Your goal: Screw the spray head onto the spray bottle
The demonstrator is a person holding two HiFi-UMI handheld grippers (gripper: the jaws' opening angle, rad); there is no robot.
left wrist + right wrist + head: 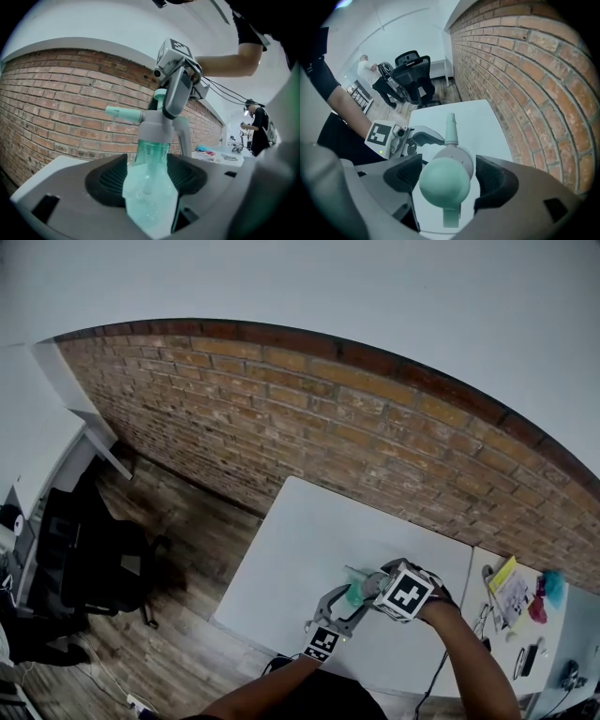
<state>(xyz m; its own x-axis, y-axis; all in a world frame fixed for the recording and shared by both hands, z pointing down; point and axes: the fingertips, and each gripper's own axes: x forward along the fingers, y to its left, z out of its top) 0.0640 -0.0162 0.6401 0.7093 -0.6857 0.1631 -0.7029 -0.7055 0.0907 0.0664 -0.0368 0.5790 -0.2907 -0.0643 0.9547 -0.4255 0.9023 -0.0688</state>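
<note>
**Operator:** Where the spray head [157,123] meets the spray bottle [151,190], the grey collar sits square over the neck, with the nozzle [123,112] pointing sideways along the bricks. I read the placing as done. Neither gripper view shows me whether any thread has caught.

**Observer:** What holds the bottle?

**Operator:** My left gripper [149,178]. Its jaws are closed on the translucent teal body, one pad on each flank, and the bottle stands upright in that grip over the white table [300,549]. I cannot tell whether its base rests on the table.

**Observer:** And the right one?

**Operator:** My right gripper [449,177] stands over the head, pointing steeply down. Its jaws are apart and straddle the head's round teal top. A thin gap shows beside one pad, so I call the head flanked, not clamped.

**Observer:** What remains?

**Operator:** By my estimate, nearly all of the screwing. The right jaws need to close on the head, then turn it while the left stops the bottle from spinning. Several re-grips seem likely, and a tilted start could cross the threads.

**Observer:** Anything nearby?

**Operator:** Nothing close. A yellow sheet [506,576] lies well apart on the adjoining table at the right, and the brick wall [328,427] runs behind.
</note>
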